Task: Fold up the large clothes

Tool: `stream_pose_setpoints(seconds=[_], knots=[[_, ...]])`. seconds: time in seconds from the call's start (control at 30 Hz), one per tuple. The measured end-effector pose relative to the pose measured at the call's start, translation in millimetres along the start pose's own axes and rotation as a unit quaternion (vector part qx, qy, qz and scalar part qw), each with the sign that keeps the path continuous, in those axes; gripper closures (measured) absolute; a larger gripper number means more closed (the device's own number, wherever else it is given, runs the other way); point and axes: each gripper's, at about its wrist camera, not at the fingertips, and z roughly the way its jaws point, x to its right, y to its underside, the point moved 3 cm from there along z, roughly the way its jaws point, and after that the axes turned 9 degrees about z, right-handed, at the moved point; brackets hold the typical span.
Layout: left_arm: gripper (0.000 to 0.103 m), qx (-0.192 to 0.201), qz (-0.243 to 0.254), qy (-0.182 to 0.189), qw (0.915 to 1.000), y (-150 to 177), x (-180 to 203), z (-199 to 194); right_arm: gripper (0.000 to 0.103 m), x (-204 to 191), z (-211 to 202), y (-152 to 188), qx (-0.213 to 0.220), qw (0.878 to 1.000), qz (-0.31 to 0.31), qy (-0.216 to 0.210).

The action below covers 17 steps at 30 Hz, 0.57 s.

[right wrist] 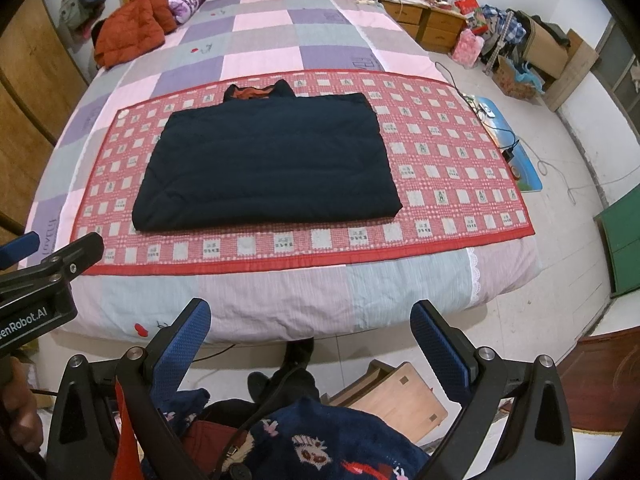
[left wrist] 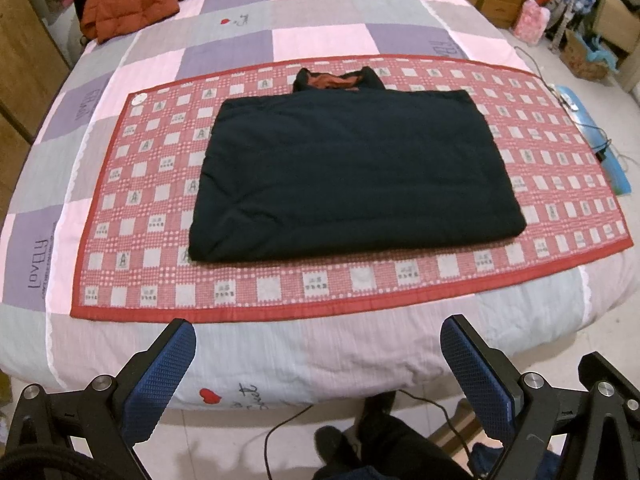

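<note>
A dark navy padded jacket (left wrist: 352, 176) (right wrist: 264, 168) lies folded into a neat rectangle on a red checked mat (left wrist: 120, 216) (right wrist: 448, 168), its orange-lined collar at the far edge. My left gripper (left wrist: 318, 336) hangs open above the near edge of the bed, well short of the jacket, nothing between its blue pads. My right gripper (right wrist: 310, 316) is also open and empty, held back over the bed's front edge. The left gripper's body (right wrist: 44, 276) shows at the left of the right wrist view.
The mat lies on a pink, purple and grey patchwork quilt (left wrist: 320, 32) (right wrist: 264, 44). An orange puffer jacket (left wrist: 128, 0) (right wrist: 132, 24) sits at the far left corner. Wooden nightstands and clutter (right wrist: 500, 40) stand to the right. A wooden stool (right wrist: 400, 400) and cables are on the floor near the person's legs.
</note>
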Motion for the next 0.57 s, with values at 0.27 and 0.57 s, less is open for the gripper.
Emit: stream_pose_setpoints(seconds=[0.27,0.57], knots=[[0.002,0.000,-0.001,-0.001,1.0000,0.2,0.4,0.7,0.001,1.0,1.3,0.5,0.000,1.000,0.000,0.001],[0.002,0.011,0.008,0.001,0.9999,-4.2,-0.1,-8.3,0.001,6.0,-1.5,-1.5,-0.001,1.000,0.004,0.002]])
